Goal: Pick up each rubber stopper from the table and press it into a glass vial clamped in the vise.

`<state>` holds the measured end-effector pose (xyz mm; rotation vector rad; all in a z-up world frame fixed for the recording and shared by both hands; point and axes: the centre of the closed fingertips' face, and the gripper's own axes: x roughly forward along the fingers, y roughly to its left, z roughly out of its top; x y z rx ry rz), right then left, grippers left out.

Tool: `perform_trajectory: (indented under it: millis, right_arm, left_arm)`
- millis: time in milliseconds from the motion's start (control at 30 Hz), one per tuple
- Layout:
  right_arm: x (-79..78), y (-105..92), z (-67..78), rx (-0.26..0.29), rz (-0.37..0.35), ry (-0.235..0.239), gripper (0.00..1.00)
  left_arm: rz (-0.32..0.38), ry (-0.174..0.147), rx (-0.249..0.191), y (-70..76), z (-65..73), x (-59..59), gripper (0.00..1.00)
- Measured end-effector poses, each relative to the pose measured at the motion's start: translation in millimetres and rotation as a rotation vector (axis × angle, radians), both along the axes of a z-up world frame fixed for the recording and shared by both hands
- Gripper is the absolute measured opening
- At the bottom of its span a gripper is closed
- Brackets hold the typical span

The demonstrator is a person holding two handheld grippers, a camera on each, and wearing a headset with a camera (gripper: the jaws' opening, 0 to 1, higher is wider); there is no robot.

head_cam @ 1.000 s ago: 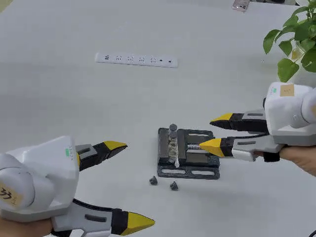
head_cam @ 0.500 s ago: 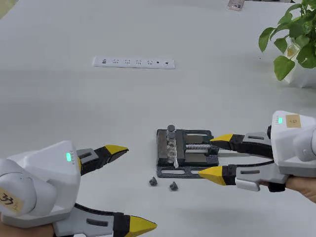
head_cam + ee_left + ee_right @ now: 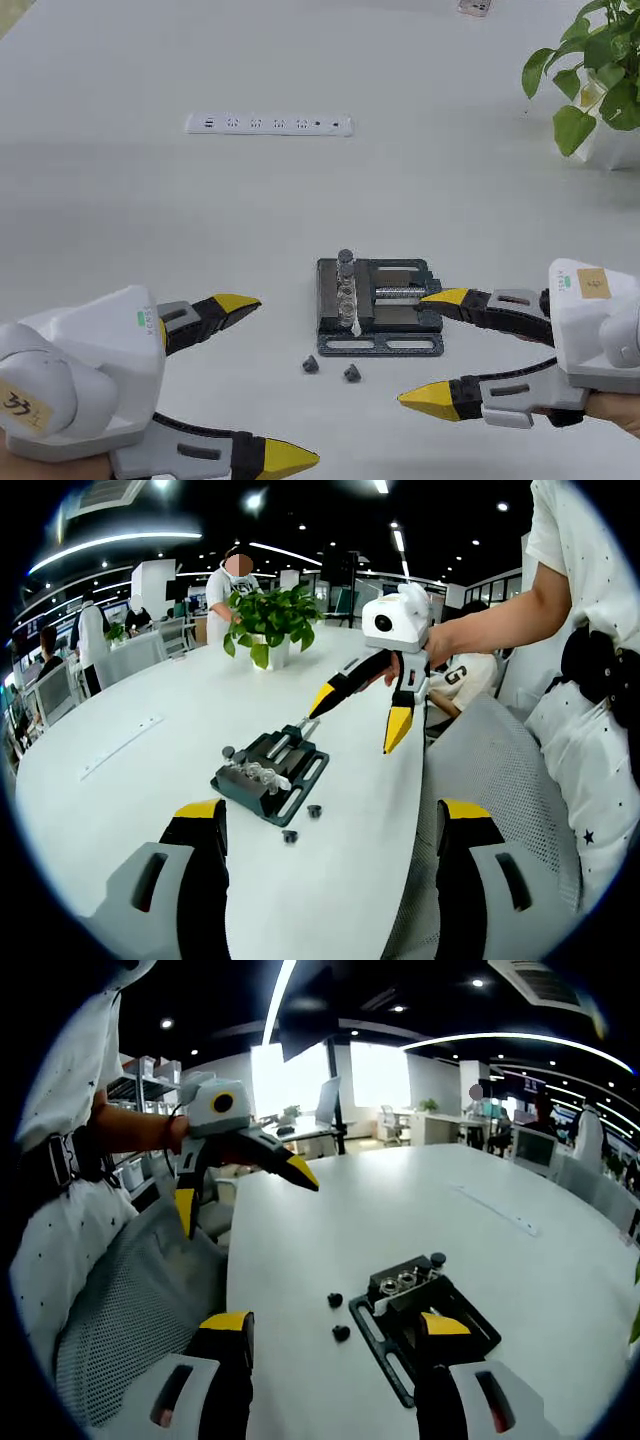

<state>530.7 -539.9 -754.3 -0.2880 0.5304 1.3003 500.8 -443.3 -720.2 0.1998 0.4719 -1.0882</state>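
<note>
Our left gripper [image 3: 285, 380] and right gripper [image 3: 412, 347] hover over the worktop [image 3: 150, 200], fingers [image 3: 228, 302] spread wide and empty, ready for a pick. Two stoppers [image 3: 352, 374] lie loose between the two sets of fingers, nearer the right. Just beyond them the vise [image 3: 385, 322] clamps a row of vials [image 3: 346, 298] upright, so stoppers can be pressed straight down; the far vial looks already capped. The left gripper's sticker [image 3: 20, 402] seems to read "33".
</note>
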Motion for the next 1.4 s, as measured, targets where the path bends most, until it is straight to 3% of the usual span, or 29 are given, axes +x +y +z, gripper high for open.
perform_trajectory:
  millis: [333, 533, 733, 1067, 1267, 1400]
  right_arm:
    - [-10.9, -4.7, -11.8, -0.019, -0.004, 0.011, 0.61]
    - [-13.3, -8.3, -10.2, -0.006, -0.026, 0.015, 0.61]
    - [-14.3, -15.6, -9.1, 0.002, -0.048, 0.016, 0.61]
    - [-15.7, -22.8, -8.3, 0.011, -0.08, 0.019, 0.6]
    - [-14.0, -29.2, -8.5, 0.017, -0.097, 0.021, 0.59]
    - [-14.5, -32.1, -8.6, 0.017, -0.104, 0.023, 0.59]
  left_arm:
    - [-0.023, 0.035, 0.032, -3.0, -20.1, -1.6, 0.84]
    - [-0.018, 0.055, 0.059, -1.2, -33.9, 6.5, 0.79]
    - [0.011, 0.078, 0.091, -2.0, -45.2, 20.1, 0.71]
    - [0.038, 0.128, 0.163, 0.1, -81.5, 36.6, 0.53]
    - [0.066, 0.154, 0.231, 4.6, -104.5, 44.8, 0.41]
    - [0.09, 0.159, 0.241, 5.7, -110.2, 50.4, 0.32]
